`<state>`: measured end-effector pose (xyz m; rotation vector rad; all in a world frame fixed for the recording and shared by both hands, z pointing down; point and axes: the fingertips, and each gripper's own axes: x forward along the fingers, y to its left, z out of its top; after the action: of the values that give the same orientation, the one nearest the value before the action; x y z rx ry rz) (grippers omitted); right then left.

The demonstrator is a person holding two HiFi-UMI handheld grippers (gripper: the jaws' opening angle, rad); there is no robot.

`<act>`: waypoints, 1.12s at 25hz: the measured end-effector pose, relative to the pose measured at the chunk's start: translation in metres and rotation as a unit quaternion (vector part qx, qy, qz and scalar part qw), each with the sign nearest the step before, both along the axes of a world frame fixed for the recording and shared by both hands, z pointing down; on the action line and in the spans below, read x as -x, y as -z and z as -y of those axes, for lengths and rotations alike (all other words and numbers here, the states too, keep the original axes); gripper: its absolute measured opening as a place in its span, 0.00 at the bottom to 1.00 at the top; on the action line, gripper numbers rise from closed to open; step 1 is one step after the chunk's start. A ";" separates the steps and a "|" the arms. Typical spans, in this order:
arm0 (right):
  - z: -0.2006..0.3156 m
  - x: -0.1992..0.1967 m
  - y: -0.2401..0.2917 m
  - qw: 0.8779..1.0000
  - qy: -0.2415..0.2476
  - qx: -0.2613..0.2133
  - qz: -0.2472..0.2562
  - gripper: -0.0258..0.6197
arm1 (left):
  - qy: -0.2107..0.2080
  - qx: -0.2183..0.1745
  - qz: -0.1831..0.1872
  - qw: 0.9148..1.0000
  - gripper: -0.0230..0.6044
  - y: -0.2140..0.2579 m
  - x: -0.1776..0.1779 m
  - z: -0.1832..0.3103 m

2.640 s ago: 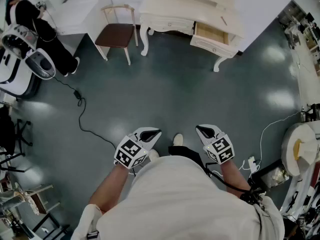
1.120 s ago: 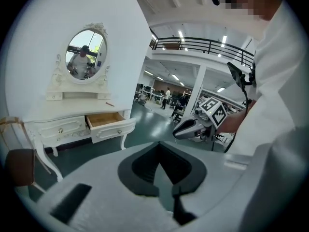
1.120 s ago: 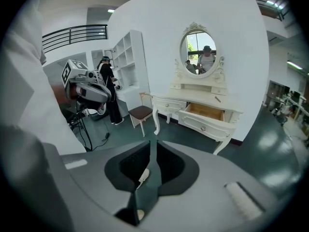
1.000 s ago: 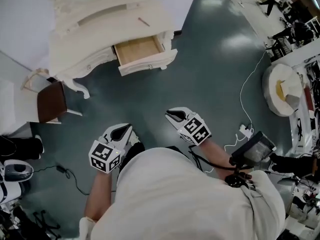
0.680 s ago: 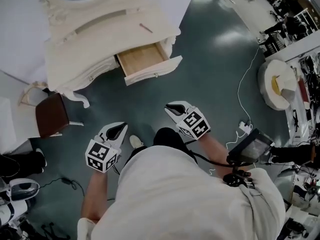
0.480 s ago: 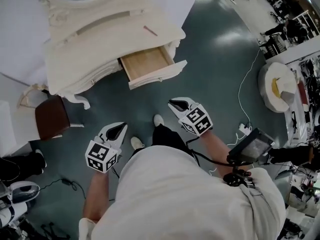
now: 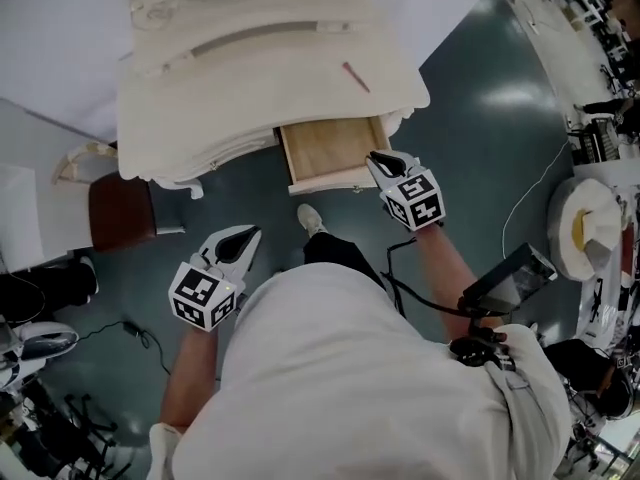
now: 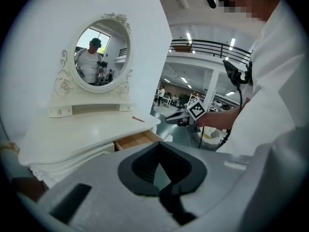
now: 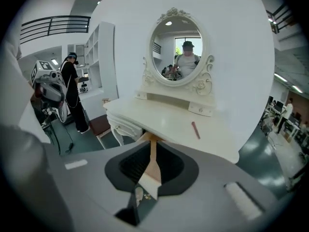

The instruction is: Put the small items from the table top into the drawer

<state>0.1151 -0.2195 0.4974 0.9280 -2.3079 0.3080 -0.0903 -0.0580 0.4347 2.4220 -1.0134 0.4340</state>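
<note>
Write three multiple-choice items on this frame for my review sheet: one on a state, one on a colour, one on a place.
1. The drawer is: A shut; B pulled open; C lying on the floor.
2. The chair seat is: A white; B blue; C dark brown.
3. The small reddish stick lies: A on the table top; B in the drawer; C on the chair seat.

Key: 1 B, its bare wooden inside shows in the head view. 2 C, it shows dark brown to the left of the table. 3 A, it rests on the white top above the drawer.
</note>
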 end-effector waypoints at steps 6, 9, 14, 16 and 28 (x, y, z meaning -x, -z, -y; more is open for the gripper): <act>0.109 -0.013 -0.033 1.000 0.002 0.007 -0.021 0.13 | 0.032 0.011 0.016 0.999 0.04 0.003 -0.009 0.056; 0.155 -0.014 -0.054 0.999 0.006 0.018 -0.031 0.15 | 0.055 0.020 0.025 0.998 0.04 0.004 -0.010 0.077; 0.221 -0.013 -0.082 0.999 0.003 0.023 -0.047 0.16 | 0.093 0.022 0.031 0.995 0.04 0.006 -0.004 0.108; 0.242 -0.011 -0.094 0.998 0.002 0.027 -0.054 0.17 | 0.108 0.026 0.035 0.993 0.05 0.004 -0.002 0.115; 0.302 -0.003 -0.149 0.995 -0.006 0.067 -0.070 0.18 | 0.160 0.049 0.047 0.985 0.05 -0.005 0.008 0.125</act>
<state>0.1186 -0.5215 0.6463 0.8678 -2.1265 0.3854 -0.0984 -0.1831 0.4398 2.1184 -1.3604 0.4755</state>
